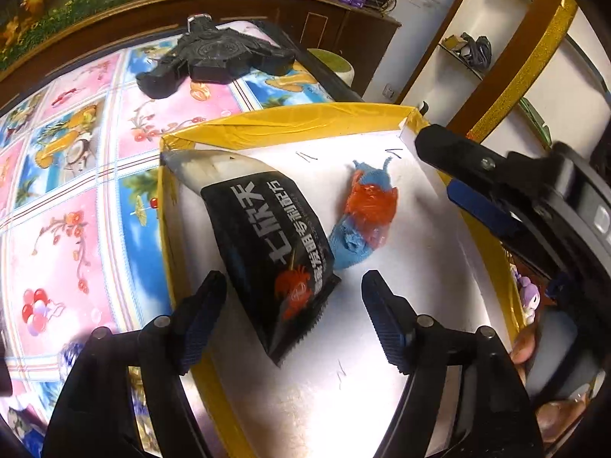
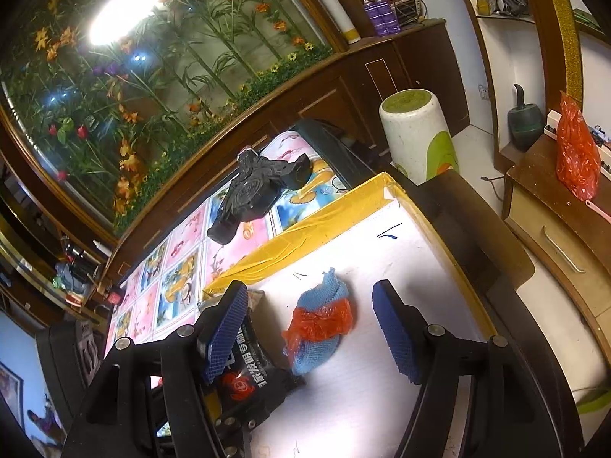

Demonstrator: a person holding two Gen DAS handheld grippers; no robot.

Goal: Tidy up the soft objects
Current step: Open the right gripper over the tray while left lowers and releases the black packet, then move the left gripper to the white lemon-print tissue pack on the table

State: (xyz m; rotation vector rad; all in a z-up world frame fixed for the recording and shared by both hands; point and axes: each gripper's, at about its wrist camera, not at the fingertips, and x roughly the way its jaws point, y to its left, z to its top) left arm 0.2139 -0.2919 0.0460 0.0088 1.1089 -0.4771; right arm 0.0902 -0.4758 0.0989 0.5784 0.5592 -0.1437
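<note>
A white board with a yellow taped rim [image 1: 286, 122] [image 2: 305, 229] lies on the table. On it rest a black snack packet [image 1: 267, 252] [image 2: 248, 374] and a blue knitted bundle wrapped in orange plastic [image 1: 362, 213] [image 2: 320, 324]. My left gripper [image 1: 294, 320] is open; the packet's near end lies between its fingers, and the pads stand clear of it. My right gripper [image 2: 311, 332] is also open, with the blue bundle just beyond the gap, untouched. Seen from the left wrist, the right gripper's finger [image 1: 477, 175] reaches in from the right, above the board's far corner.
A black gripper-like device [image 1: 214, 61] [image 2: 259, 191] lies on the flowered tablecloth [image 1: 76, 198] beyond the board. A white and green stool [image 2: 416, 133] stands past the table edge. An orange bag [image 2: 576, 152] sits on a wooden cabinet to the right. A small purple plush [image 1: 529, 294] shows beside the board.
</note>
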